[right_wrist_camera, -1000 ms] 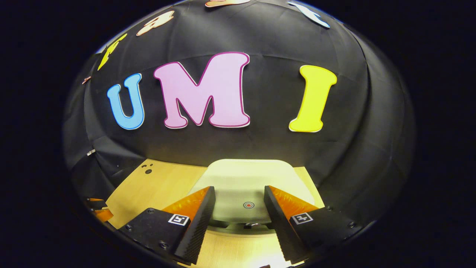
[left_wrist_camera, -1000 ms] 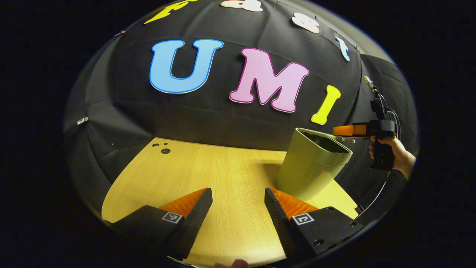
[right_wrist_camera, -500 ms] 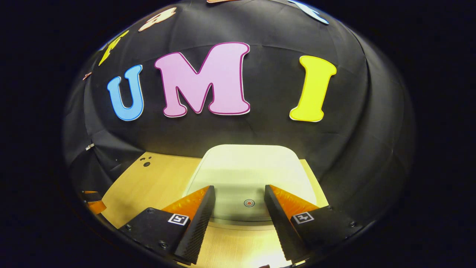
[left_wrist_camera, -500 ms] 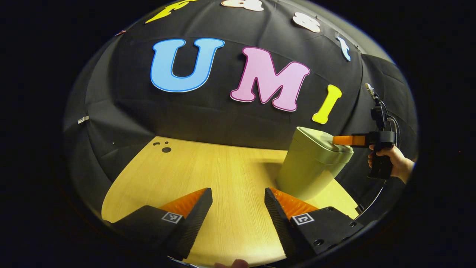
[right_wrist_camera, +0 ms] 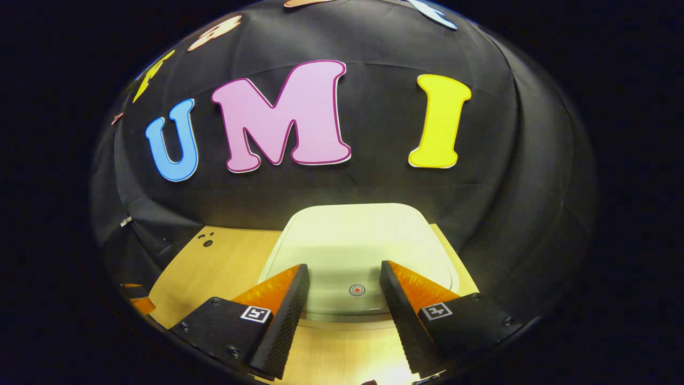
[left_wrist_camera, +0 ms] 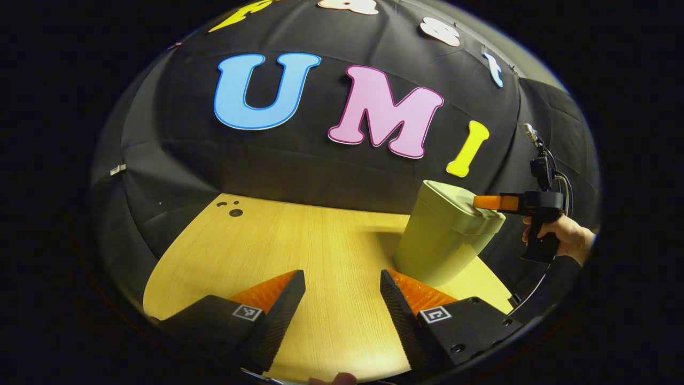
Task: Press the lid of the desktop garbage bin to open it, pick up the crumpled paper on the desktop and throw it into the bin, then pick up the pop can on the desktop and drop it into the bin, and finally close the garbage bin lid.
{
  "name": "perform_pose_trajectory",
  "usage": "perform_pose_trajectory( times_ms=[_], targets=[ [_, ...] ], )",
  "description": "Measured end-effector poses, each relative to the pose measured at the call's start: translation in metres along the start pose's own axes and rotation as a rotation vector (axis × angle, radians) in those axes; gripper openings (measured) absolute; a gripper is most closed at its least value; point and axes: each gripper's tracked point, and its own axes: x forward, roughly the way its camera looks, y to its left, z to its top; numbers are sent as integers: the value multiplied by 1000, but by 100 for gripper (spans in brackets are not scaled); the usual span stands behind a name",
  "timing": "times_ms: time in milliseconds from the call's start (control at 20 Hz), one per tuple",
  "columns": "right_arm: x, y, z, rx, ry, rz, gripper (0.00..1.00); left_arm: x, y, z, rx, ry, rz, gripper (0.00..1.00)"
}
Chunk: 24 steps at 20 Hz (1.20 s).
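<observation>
The garbage bin stands on the wooden surface, toward its right side in the left gripper view, with the black booth wall close behind it. Its lid lies flat and closed on top. In the right gripper view the lid sits directly ahead of the right gripper, whose jaws are apart with nothing between them; the small red ring mark near the lid's front edge falls in the gap between the two jaws. From the left gripper view, the right gripper reaches in level over the front edge of the lid, held by a hand; whether the tips touch the lid cannot be told. The left gripper hangs over the bare surface, well to the left of the bin, its jaws apart and empty, the bin's base just beyond the right-hand jaw.
</observation>
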Motion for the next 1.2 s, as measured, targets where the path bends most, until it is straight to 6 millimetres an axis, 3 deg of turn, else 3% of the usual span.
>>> perform_pose_trajectory(
  times_ms=[150,550,750,1200],
  targets=[
    [0,1,1,-2,-7,20,86,0,-1,0,-1,-2,-7,92],
    [-5,-2,27,73,-47,25,84,2,-8,7,15,-17,-24,92],
    [-21,10,41,92,-110,29,87,3,-7,12,12,-25,-19,92],
    [-88,57,59,15,-251,74,87,-1,-12,41,30,-80,-27,91]
  ],
)
